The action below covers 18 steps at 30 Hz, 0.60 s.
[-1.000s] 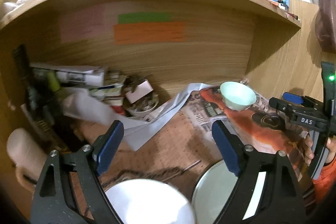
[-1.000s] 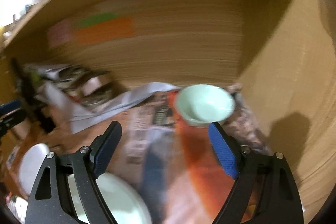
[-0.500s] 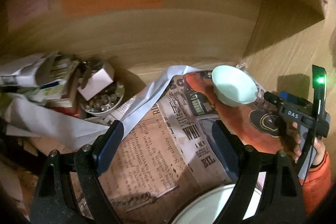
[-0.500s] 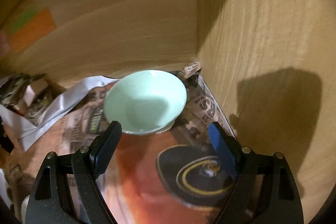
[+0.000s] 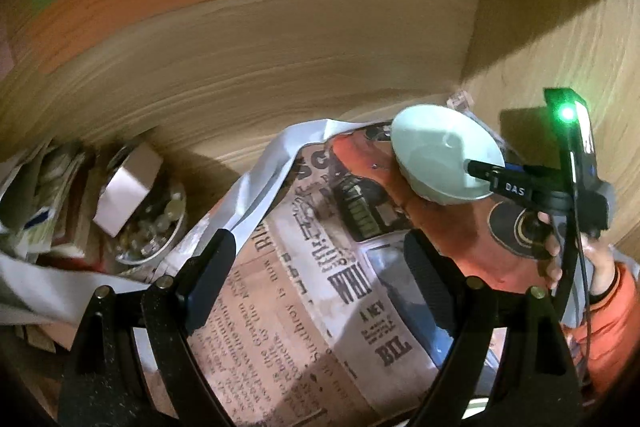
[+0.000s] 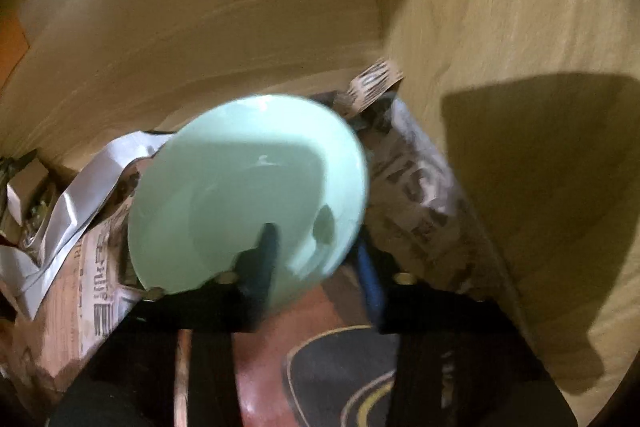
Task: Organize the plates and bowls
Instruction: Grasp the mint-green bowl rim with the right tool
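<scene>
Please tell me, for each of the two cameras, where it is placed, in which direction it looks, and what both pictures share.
Left wrist: on the open left gripper, looking down at the newspaper; the right gripper and a hand show.
Right wrist: on the right gripper, which has just been closing on the rim of the green bowl.
Shared: bowl, newspaper, wooden walls.

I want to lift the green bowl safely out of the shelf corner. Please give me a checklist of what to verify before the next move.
1. Right gripper on the green bowl: ok. Its jaws have just been closing, one inside the bowl, one outside, with the rim between them.
2. Grip firm enough to lift: cannot tell, the right wrist view is blurred.
3. Bowl empty: ok, nothing shows inside.
4. Left gripper free: ok, jaws open with nothing between them, above the newspaper.
5. Bowl apart from the side wall: ok, newspaper shows between them.
</scene>
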{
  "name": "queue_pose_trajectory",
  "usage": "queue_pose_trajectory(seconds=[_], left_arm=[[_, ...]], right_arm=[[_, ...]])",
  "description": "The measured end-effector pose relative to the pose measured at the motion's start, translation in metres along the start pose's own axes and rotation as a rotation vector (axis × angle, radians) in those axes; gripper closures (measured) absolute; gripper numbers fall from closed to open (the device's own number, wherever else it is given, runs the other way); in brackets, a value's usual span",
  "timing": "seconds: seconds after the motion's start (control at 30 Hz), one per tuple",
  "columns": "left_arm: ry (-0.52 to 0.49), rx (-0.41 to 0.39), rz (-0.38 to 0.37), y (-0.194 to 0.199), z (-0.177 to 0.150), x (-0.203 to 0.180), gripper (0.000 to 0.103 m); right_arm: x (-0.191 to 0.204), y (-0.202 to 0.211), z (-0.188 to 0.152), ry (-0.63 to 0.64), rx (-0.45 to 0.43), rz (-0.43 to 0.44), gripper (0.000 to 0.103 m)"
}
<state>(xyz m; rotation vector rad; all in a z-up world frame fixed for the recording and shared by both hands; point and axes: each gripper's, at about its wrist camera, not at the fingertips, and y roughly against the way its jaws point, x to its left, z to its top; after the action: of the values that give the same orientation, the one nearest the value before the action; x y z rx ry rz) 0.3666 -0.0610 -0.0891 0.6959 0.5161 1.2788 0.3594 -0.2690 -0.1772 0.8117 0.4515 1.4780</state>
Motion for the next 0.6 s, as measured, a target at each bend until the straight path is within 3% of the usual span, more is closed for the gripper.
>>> queue_pose_trajectory(seconds=[0.17, 0.4, 0.6], left_arm=[[-0.005, 0.033, -0.031, -0.020, 0.008, -0.009, 0.016], [0.003, 0.084, -0.029, -0.049, 0.009, -0.016, 0.016], [0.031, 0.128, -0.029, -0.069, 0.006, -0.012, 0.020]], right_arm=[[0.003, 0.006, -0.006, 0.039, -0.027, 0.008, 0.077], [0.009, 0.021, -0.022, 0.089, -0.001, 0.143, 0.078], [0.024, 0.034, -0.039, 0.186, 0.002, 0.185, 0.078]])
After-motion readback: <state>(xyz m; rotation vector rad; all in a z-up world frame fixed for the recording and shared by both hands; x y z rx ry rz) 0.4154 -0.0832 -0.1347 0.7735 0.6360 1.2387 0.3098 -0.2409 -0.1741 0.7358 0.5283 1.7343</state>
